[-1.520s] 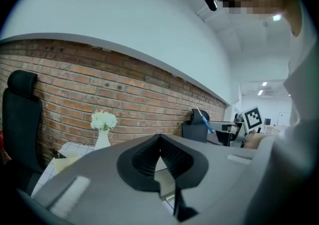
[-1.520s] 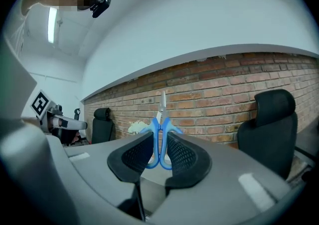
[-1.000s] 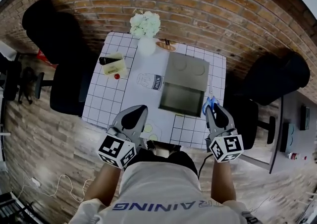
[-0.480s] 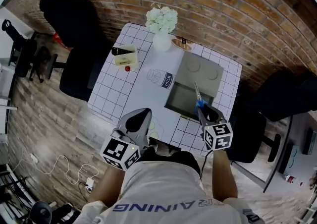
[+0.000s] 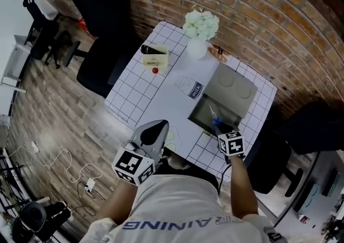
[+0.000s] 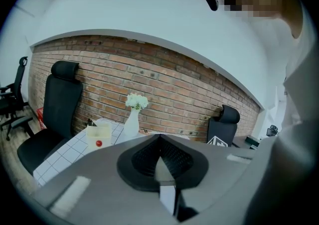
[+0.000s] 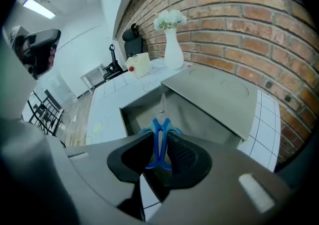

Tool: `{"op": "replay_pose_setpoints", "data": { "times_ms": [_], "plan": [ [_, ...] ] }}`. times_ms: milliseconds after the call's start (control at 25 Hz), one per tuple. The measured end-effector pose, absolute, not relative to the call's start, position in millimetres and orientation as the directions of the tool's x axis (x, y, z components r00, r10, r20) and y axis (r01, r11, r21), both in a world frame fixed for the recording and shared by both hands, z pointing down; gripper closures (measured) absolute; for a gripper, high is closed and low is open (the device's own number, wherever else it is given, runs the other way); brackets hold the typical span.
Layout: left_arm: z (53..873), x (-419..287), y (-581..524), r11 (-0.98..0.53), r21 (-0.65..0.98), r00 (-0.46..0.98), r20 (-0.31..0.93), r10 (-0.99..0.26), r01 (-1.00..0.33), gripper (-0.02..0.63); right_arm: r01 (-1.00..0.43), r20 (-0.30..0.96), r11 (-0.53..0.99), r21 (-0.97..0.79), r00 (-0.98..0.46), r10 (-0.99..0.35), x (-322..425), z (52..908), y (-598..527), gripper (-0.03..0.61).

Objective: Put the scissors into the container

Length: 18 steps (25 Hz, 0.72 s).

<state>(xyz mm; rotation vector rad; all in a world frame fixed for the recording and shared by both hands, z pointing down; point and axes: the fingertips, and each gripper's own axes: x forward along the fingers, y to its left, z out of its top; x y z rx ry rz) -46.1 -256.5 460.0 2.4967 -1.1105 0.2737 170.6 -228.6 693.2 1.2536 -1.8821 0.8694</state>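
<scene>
Blue-handled scissors (image 7: 159,139) sit upright between the jaws of my right gripper (image 7: 159,137), which is shut on the handles. The blades point forward and down over the open grey container (image 7: 199,119). In the head view the right gripper (image 5: 216,125) holds the scissors (image 5: 214,118) above the near part of the container (image 5: 200,108), whose flat lid (image 5: 234,88) lies open behind it. My left gripper (image 5: 155,130) hovers at the table's front edge, shut, nothing in it; its jaws meet at the tips (image 6: 159,138).
On the white grid tablecloth (image 5: 134,94) are a vase of white flowers (image 5: 198,43), a cream box (image 5: 155,58) with a red ball, a milk pouch (image 5: 192,87) and a small dish (image 5: 217,54). Black chairs (image 5: 102,59) flank the table. Cables lie on the floor at left.
My right gripper has carried the scissors from the table's right edge leftwards to above the open container. The left gripper has stayed by the front edge.
</scene>
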Motion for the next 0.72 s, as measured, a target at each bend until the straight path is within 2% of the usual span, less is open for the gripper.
{"op": "replay_pose_setpoints", "data": {
  "times_ms": [520,720],
  "plan": [
    [456,-65,-255,-0.560,0.276,0.624,0.321,-0.713,-0.781,0.614,-0.957,0.917,0.282,-0.071,-0.174,-0.359,178,734,-234,0.472],
    [455,-67,-252,-0.564,0.288,0.633,0.321,-0.704,-0.774,0.614,-0.961,0.919,0.272,-0.053,-0.153,-0.363,181,732,-236,0.471]
  ]
}}
